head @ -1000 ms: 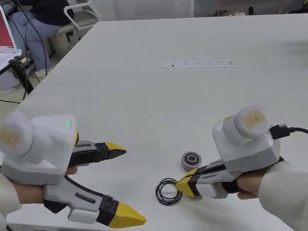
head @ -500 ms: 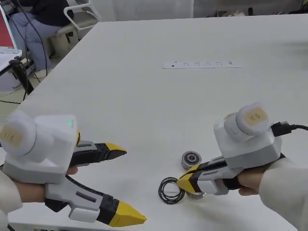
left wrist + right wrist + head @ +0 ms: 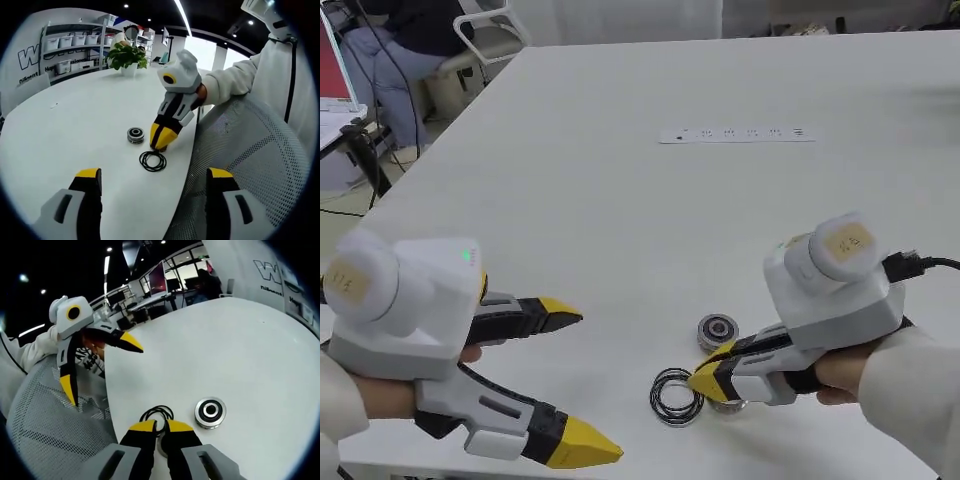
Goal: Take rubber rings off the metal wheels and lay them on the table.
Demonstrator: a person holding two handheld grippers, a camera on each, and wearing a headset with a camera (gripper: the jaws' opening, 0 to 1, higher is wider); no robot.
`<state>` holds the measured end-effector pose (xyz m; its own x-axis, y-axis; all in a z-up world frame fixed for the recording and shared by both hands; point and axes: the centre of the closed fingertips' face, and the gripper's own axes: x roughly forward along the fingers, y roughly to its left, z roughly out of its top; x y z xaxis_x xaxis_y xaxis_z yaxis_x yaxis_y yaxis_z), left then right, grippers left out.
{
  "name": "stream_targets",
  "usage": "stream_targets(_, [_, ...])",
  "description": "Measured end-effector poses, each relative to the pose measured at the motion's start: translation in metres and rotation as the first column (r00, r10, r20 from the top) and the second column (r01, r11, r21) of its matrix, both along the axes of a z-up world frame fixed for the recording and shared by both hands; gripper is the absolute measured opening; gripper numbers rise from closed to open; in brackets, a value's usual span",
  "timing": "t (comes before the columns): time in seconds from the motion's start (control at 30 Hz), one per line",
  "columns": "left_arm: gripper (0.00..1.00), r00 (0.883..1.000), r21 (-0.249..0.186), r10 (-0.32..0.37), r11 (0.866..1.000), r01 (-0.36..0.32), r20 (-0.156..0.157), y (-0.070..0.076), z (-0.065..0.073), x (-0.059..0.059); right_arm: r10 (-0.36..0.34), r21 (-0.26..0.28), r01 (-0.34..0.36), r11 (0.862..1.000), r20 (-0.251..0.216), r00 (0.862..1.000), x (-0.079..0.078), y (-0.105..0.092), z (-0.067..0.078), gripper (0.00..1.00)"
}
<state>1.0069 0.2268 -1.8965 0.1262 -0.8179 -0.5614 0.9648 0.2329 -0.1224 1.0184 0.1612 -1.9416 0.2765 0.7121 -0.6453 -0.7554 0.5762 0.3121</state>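
Rings (image 3: 675,396) lie by right tongs (image 3: 700,380) (pinched together), wheel (image 3: 717,331) just beyond; left tongs (image 3: 592,385) gape, well apart

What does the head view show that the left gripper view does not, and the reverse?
Particular to the head view: a white power strip. Particular to the left gripper view: a potted plant, shelves of bins and a mesh chair back. Shared: the white table, the metal wheel, the black rubber rings and the right tongs.
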Motion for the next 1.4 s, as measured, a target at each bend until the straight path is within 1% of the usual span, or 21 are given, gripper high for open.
stream_targets(0.33, [0.84, 1.000, 0.001, -0.005, 1.000, 0.005, 0.001, 0.000, 0.000, 0.000, -0.029, 0.007, 0.029, 1.000, 0.019, 0.999, 0.006, -0.005, 0.007, 0.05])
stream_targets(0.53, [0.83, 1.000, 0.001, -0.007, 1.000, 0.007, 0.002, 0.000, 0.000, 0.000, -0.057, 0.020, 0.057, 0.998, 0.037, 0.998, 0.011, -0.010, 0.015, 0.07])
stream_targets(0.7, [0.84, 1.000, -0.001, -0.010, 1.000, 0.010, 0.005, -0.001, 0.001, -0.001, -0.080, 0.035, 0.078, 0.996, 0.067, 0.995, 0.017, -0.014, 0.027, 0.09])
stream_targets(0.8, [0.84, 1.000, -0.004, -0.013, 1.000, 0.013, 0.005, -0.002, 0.002, -0.002, -0.098, 0.050, 0.094, 0.994, 0.087, 0.991, 0.021, -0.017, 0.035, 0.11])
stream_targets(0.87, [0.84, 1.000, -0.005, -0.015, 1.000, 0.015, 0.006, -0.002, 0.002, -0.002, -0.100, 0.045, 0.096, 0.994, 0.109, 0.989, 0.023, -0.020, 0.039, 0.12])
stream_targets(0.9, [0.84, 1.000, -0.006, -0.014, 1.000, 0.014, 0.007, -0.002, 0.002, -0.002, -0.101, 0.039, 0.096, 0.995, 0.131, 0.986, 0.025, -0.021, 0.041, 0.12])
stream_targets(0.93, [0.85, 1.000, -0.008, -0.013, 1.000, 0.013, 0.008, -0.002, 0.003, -0.002, -0.101, 0.038, 0.096, 0.995, 0.140, 0.985, 0.025, -0.022, 0.043, 0.13])
stream_targets(1.0, [0.85, 1.000, -0.013, -0.013, 1.000, 0.013, 0.006, -0.003, 0.004, -0.002, -0.092, 0.038, 0.087, 0.995, 0.157, 0.983, 0.025, -0.024, 0.047, 0.16])
stream_targets(1.1, [0.86, 1.000, -0.020, -0.010, 1.000, 0.010, 0.005, -0.002, 0.005, -0.002, -0.074, 0.029, 0.070, 0.997, 0.200, 0.977, 0.025, -0.026, 0.053, 0.20])
stream_targets(1.13, [0.87, 1.000, -0.025, -0.007, 1.000, 0.007, 0.008, -0.002, 0.006, -0.002, -0.066, 0.029, 0.061, 0.998, 0.216, 0.974, 0.024, -0.027, 0.056, 0.21])
stream_targets(1.2, [0.87, 1.000, -0.040, 0.001, 0.999, -0.001, 0.011, -0.002, 0.009, 0.000, -0.063, 0.042, 0.055, 0.998, 0.225, 0.972, 0.021, -0.029, 0.062, 0.23])
stream_targets(1.23, [0.88, 1.000, -0.048, 0.004, 0.999, -0.004, 0.011, -0.002, 0.010, 0.000, -0.061, 0.058, 0.049, 0.997, 0.222, 0.973, 0.019, -0.028, 0.065, 0.24])
stream_targets(1.27, [0.89, 1.000, -0.063, 0.007, 0.998, -0.006, 0.007, -0.002, 0.013, 0.000, -0.062, 0.089, 0.043, 0.995, 0.217, 0.974, 0.016, -0.028, 0.069, 0.26])
stream_targets(1.3, [0.90, 1.000, -0.077, 0.006, 0.997, -0.006, 0.003, -0.003, 0.015, -0.001, -0.065, 0.104, 0.043, 0.994, 0.220, 0.973, 0.014, -0.029, 0.072, 0.28])
stream_targets(1.33, [0.91, 1.000, -0.096, 0.008, 0.995, -0.008, -0.001, -0.004, 0.018, -0.001, -0.067, 0.113, 0.043, 0.993, 0.222, 0.973, 0.011, -0.031, 0.074, 0.31])
stream_targets(1.4, [0.92, 1.000, -0.108, 0.013, 0.994, -0.013, -0.001, -0.004, 0.020, -0.001, -0.063, 0.123, 0.037, 0.992, 0.221, 0.973, 0.005, -0.033, 0.076, 0.35])
